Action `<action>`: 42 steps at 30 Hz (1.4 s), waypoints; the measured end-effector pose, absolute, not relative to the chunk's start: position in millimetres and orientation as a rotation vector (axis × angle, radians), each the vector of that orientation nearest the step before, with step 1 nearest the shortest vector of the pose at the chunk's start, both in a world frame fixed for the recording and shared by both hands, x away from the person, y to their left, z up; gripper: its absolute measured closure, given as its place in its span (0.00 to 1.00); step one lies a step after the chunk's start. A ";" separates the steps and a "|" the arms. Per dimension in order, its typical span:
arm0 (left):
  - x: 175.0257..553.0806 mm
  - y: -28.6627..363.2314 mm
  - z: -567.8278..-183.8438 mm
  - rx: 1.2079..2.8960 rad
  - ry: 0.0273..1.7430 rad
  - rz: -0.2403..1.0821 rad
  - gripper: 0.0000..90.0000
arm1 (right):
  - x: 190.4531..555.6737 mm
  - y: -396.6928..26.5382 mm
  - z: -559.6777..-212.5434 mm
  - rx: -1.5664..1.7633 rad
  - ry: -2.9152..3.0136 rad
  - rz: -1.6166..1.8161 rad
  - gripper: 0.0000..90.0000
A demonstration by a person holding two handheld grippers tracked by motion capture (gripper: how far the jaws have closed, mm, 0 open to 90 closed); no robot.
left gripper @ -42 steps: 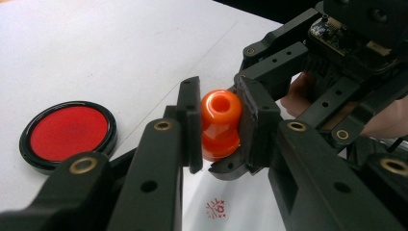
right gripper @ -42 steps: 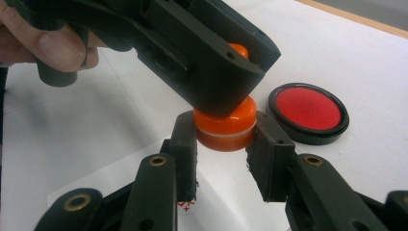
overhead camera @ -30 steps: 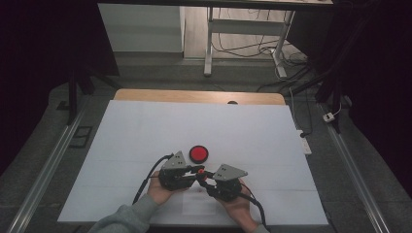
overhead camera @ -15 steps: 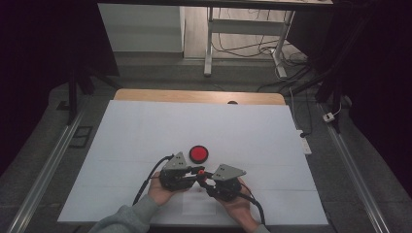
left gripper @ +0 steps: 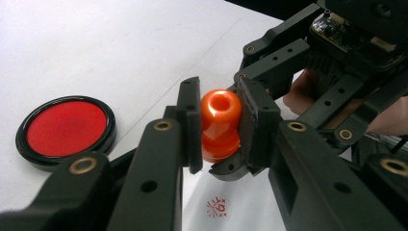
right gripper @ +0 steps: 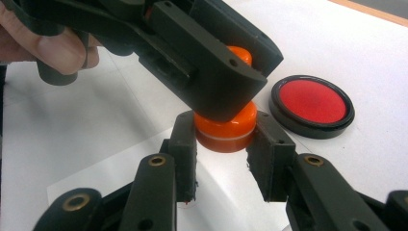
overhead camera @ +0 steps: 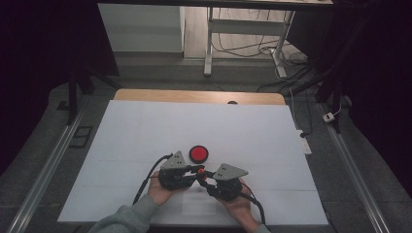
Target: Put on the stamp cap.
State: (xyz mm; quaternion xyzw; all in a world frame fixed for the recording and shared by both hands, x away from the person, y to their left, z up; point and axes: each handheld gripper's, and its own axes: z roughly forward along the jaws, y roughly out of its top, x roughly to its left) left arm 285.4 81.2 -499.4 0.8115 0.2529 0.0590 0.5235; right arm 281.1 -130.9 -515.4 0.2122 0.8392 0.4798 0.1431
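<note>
An orange stamp (left gripper: 220, 120) hangs just above the table between both grippers. My left gripper (left gripper: 220, 98) is shut on its rounded upper knob, one pad on each side. From the other side my right gripper (right gripper: 226, 123) is shut on the stamp's wider base (right gripper: 225, 129), under the left gripper's jaws. In the high view the left gripper (overhead camera: 197, 169) and the right gripper (overhead camera: 203, 177) meet tip to tip near the table's front, each held in a hand. A round red ink pad (overhead camera: 198, 154) in a black case lies just beyond them.
A small sheet of paper (overhead camera: 199, 204) lies under the grippers and bears a red stamp mark (left gripper: 216, 208). The white table cover (overhead camera: 145, 131) stretches wide around it, with a wooden edge (overhead camera: 194, 96) at the far side. Metal rails (overhead camera: 43, 170) run along both sides.
</note>
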 end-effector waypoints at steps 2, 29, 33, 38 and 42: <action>285.7 81.6 -499.0 1.940 0.606 0.136 0.81 | 281.0 -131.3 -514.8 0.612 2.423 1.378 0.71; 286.1 84.4 -496.4 1.922 0.611 0.138 0.81 | 282.8 -133.2 -516.4 0.618 2.427 1.397 0.70; 286.3 84.4 -496.6 1.923 0.612 0.138 0.81 | 282.9 -133.4 -516.4 0.619 2.426 1.398 0.71; 285.7 82.7 -497.4 1.925 0.609 0.136 0.81 | 282.3 -133.3 -516.1 0.612 2.411 1.419 0.71; 284.9 82.1 -497.0 1.917 0.604 0.145 0.81 | 281.4 -134.0 -514.5 0.617 2.401 1.412 0.71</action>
